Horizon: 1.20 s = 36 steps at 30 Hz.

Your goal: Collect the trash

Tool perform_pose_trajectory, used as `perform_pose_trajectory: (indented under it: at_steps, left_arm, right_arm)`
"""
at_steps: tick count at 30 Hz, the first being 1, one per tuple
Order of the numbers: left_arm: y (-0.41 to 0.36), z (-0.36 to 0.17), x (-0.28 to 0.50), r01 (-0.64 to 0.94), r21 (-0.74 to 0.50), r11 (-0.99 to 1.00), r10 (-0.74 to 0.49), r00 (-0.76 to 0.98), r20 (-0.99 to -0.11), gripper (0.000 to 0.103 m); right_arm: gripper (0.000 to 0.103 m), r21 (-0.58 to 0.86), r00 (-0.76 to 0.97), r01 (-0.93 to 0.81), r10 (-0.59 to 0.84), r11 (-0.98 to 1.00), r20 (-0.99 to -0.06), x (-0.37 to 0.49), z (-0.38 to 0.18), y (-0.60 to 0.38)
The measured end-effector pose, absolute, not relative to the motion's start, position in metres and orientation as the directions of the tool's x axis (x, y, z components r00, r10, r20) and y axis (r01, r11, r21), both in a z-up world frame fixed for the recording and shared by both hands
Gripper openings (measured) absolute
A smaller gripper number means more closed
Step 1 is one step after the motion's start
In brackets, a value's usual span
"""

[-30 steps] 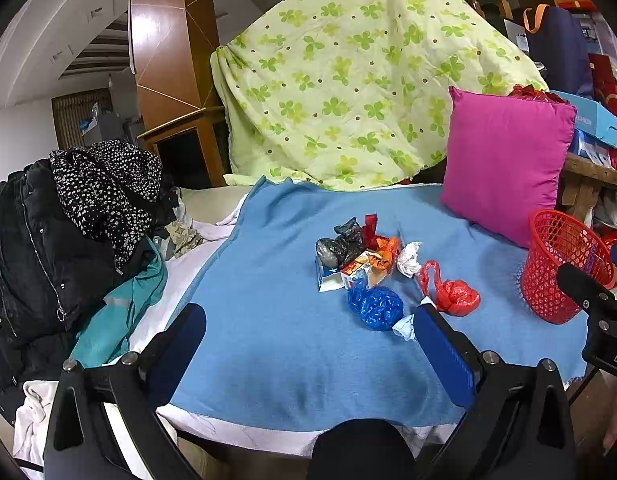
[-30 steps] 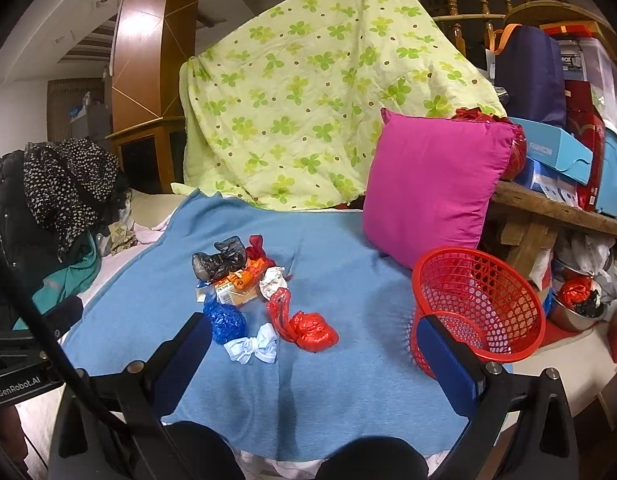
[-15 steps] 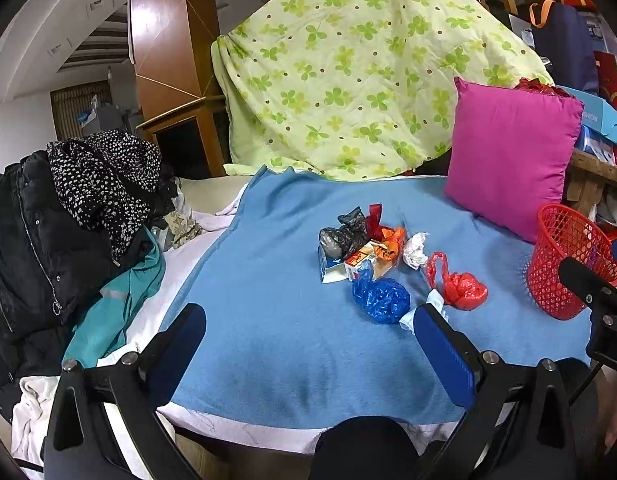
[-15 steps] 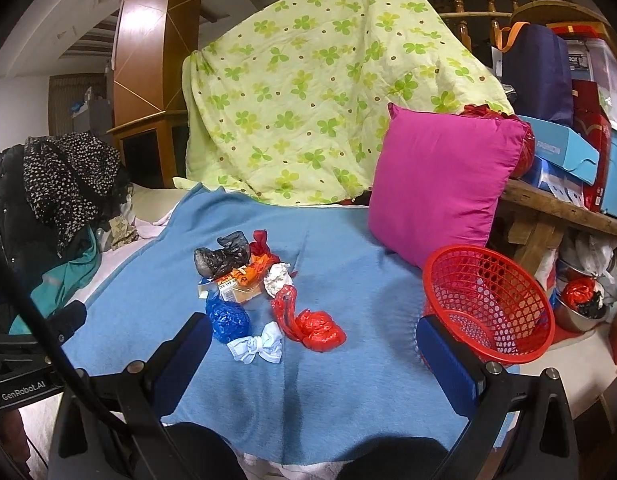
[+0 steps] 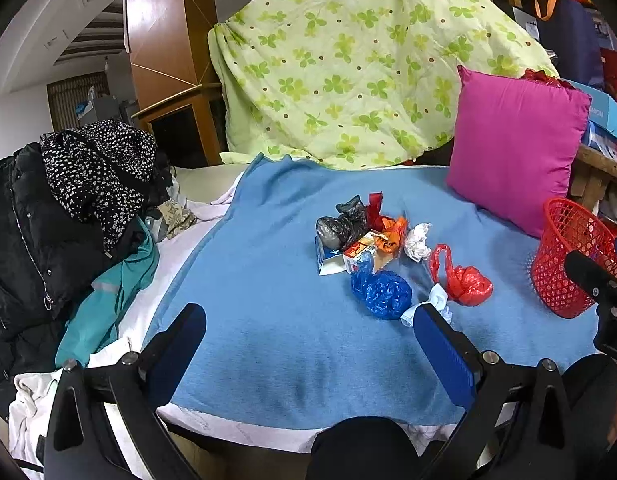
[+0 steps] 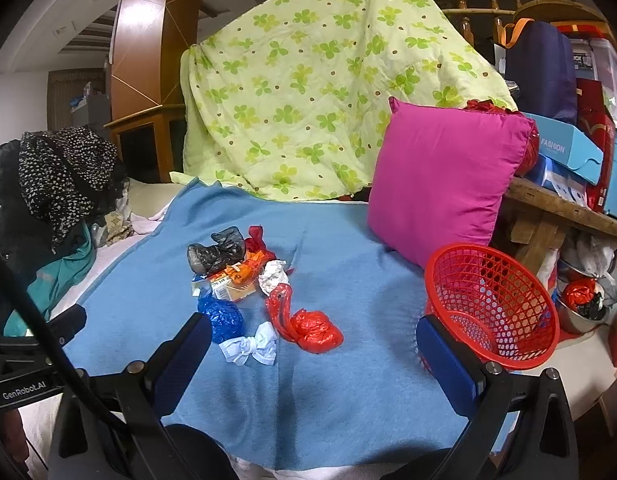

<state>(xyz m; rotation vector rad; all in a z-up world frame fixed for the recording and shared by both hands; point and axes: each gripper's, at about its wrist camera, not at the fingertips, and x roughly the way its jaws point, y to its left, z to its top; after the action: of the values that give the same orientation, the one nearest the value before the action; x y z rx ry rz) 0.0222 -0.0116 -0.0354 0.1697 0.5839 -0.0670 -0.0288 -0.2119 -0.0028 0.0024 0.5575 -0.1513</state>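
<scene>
A heap of trash lies mid-blanket: a black bag, a small carton, an orange wrapper, a crumpled white paper, a blue bag, a red bag and a pale blue wad. A red mesh basket stands at the blanket's right edge. My left gripper is open and empty, short of the heap. My right gripper is open and empty, with the red bag between its fingers' lines.
A blue blanket covers the bed. A magenta pillow leans behind the basket, with a green floral quilt at the back. Dark jackets and clothes pile at the left. Boxes on a wooden shelf stand at the right.
Both grippers have moved a little closer to the heap; the trash and basket look larger. Nothing has been taken hold of.
</scene>
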Motion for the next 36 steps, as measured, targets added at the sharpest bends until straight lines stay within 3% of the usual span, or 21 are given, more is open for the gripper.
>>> perform_pose_trajectory:
  at_steps: [9, 19, 23, 27, 31, 33, 35, 36]
  left_arm:
    - [-0.009, -0.055, 0.047, 0.129, 0.111, 0.985, -0.035, 0.792, -0.609, 0.103]
    - [-0.002, -0.124, 0.104, 0.191, -0.017, 0.981, -0.135, 0.625, -0.769, 0.103]
    - [-0.003, -0.136, 0.13, 0.197, -0.078, 0.977, -0.182, 0.59, -0.787, 0.103]
    - [-0.008, -0.144, 0.162, 0.182, -0.151, 0.972, -0.228, 0.554, -0.801, 0.103]
    - [-0.026, -0.153, 0.193, 0.191, -0.203, 0.96, -0.275, 0.533, -0.8, 0.103]
    - [-0.033, -0.158, 0.205, 0.193, -0.227, 0.955, -0.295, 0.51, -0.808, 0.103]
    - [-0.041, -0.165, 0.217, 0.196, -0.258, 0.946, -0.323, 0.486, -0.812, 0.099]
    - [-0.043, -0.169, 0.221, 0.2, -0.269, 0.942, -0.333, 0.472, -0.817, 0.09]
  right_arm:
    - [0.103, -0.02, 0.821, 0.141, -0.128, 0.99, -0.557, -0.006, -0.018, -0.226]
    - [0.103, 0.136, 0.712, 0.097, 0.027, 0.986, -0.702, 0.066, -0.082, -0.275]
    - [0.09, 0.157, 0.666, 0.06, 0.077, 0.986, -0.742, 0.109, -0.11, -0.278]
    - [0.086, 0.177, 0.617, 0.076, 0.093, 0.981, -0.781, 0.143, -0.137, -0.283]
    - [0.071, 0.218, 0.544, 0.083, 0.139, 0.972, -0.827, 0.161, -0.161, -0.285]
    - [0.07, 0.235, 0.523, 0.089, 0.156, 0.968, -0.838, 0.166, -0.168, -0.287]
    - [0.06, 0.234, 0.516, 0.088, 0.157, 0.968, -0.842, 0.167, -0.172, -0.287]
    - [0.056, 0.24, 0.51, 0.08, 0.167, 0.967, -0.844, 0.168, -0.175, -0.287]
